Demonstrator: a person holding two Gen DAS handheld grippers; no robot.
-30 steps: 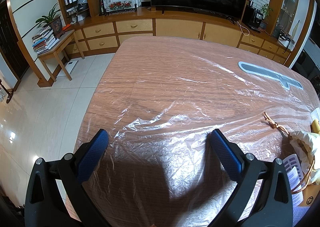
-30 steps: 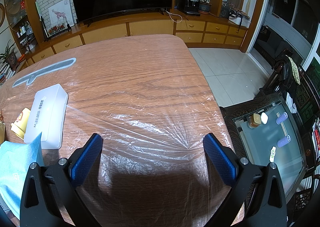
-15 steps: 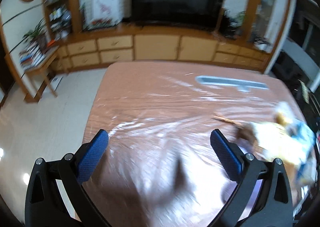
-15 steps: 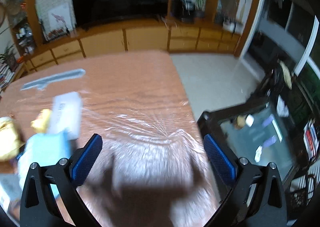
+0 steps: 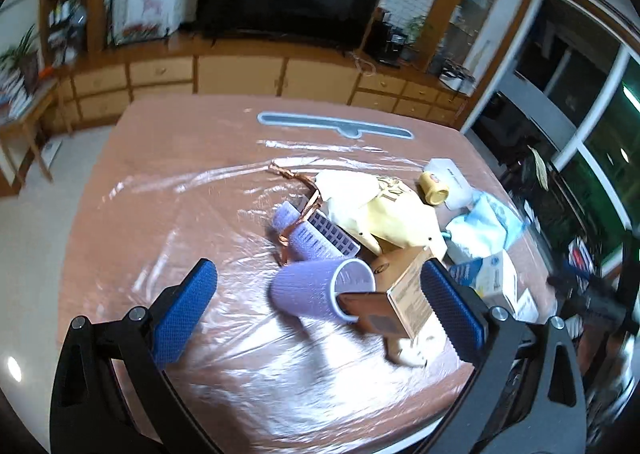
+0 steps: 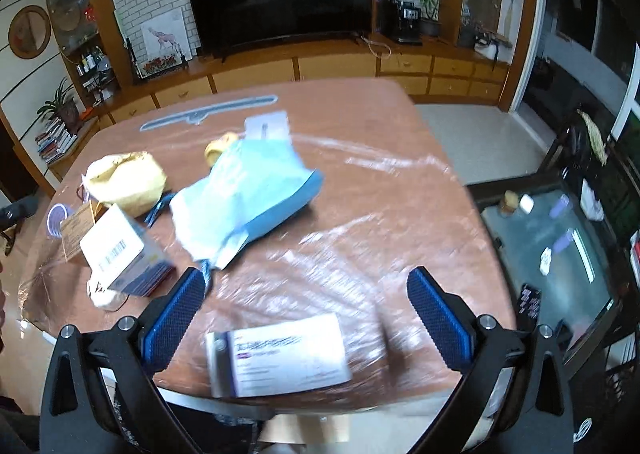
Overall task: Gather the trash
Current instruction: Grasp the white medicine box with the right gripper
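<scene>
L gripper (image 5: 318,304): jaws wide apart, nothing held. R gripper (image 6: 306,318): same, spread wide and empty.

Trash sits in a loose pile on the table (image 5: 168,158), which is under clear film. Key relation for my next move: purple cup (image 5: 322,289) lies on its side directly ahead of L, between the finger lines, just beyond the tips. Its long axis runs roughly across my L view, mouth toward the R-hand finger, and a brown box (image 5: 400,296) is touching or poking into the mouth. So L is the nearer one for the cup. I'd judge a grip across the cup wall works w/o much turning.

R is nearer the flat white box (image 6: 280,354), which lies between its fingers at the near table edge, long axis across the jaws. Motion blur there, so exact contact w/ the film is prob. flat but unclear.

L view shows cup, yellow bag (image 5: 380,210), ribbon. R view barely shows the cup but shows the white box and the blue bag (image 6: 248,194) in full.
</scene>
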